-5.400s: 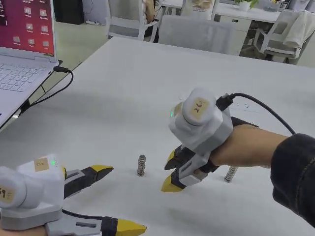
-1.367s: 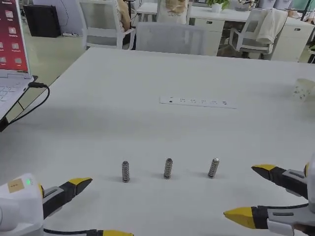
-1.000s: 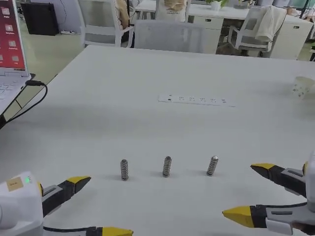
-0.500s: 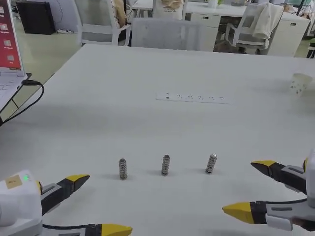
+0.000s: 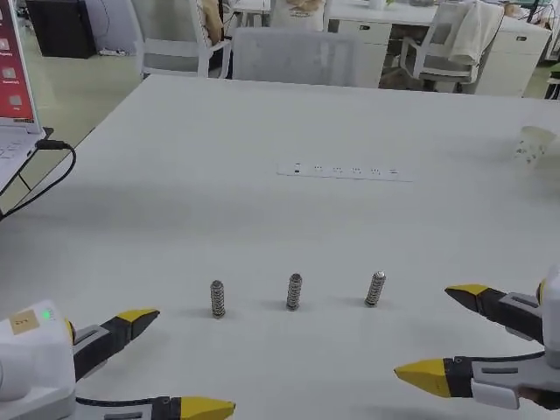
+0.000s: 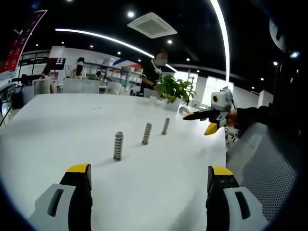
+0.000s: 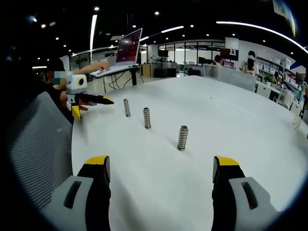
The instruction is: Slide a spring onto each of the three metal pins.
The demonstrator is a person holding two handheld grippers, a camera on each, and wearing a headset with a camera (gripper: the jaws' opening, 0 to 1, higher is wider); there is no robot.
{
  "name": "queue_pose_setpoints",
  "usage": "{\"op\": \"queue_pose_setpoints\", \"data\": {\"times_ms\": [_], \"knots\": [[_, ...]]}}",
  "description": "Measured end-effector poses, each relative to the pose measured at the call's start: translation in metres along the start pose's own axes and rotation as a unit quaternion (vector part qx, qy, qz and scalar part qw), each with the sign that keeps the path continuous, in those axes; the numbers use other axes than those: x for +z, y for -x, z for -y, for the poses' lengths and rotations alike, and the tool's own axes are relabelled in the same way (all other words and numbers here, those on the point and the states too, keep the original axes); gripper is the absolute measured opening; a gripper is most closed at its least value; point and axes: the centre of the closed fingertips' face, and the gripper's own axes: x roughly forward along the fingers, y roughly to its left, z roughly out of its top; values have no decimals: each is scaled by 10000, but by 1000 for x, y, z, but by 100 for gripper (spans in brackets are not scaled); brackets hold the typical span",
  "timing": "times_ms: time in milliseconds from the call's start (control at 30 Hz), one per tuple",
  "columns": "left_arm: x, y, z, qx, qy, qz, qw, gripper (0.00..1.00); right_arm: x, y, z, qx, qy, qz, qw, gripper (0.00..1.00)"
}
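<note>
Three metal pins stand upright in a row on the white table, each wrapped in a coil spring: the left spring [image 5: 218,299], the middle spring [image 5: 295,292] and the right spring [image 5: 375,289]. From the left gripper view the same row runs from the nearest spring [image 6: 118,146] away to the right; from the right gripper view the nearest spring [image 7: 182,137] leads the row off to the left. My left gripper [image 5: 179,360] is open near the table's front edge at the left, holding nothing. My right gripper [image 5: 444,334] is open at the front right, also holding nothing.
A white power strip [image 5: 343,171] lies across the table's middle. A laptop [image 5: 10,83] with a black cable [image 5: 39,179] sits at the far left. A small paper cup [image 5: 534,143] stands at the right edge. Chairs [image 5: 293,54] line the far side.
The right gripper has pulled back from the pins to the front right, and all three springs stand on their pins. In the last second only the head camera has drifted.
</note>
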Motion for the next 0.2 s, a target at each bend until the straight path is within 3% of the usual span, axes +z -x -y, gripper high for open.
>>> {"op": "queue_pose_setpoints", "data": {"times_ms": [200], "knots": [[-1, 0, -1, 7, 0, -24, 10000, 98, -1, 0, 0, 7, -18, -4, 10000, 89]]}}
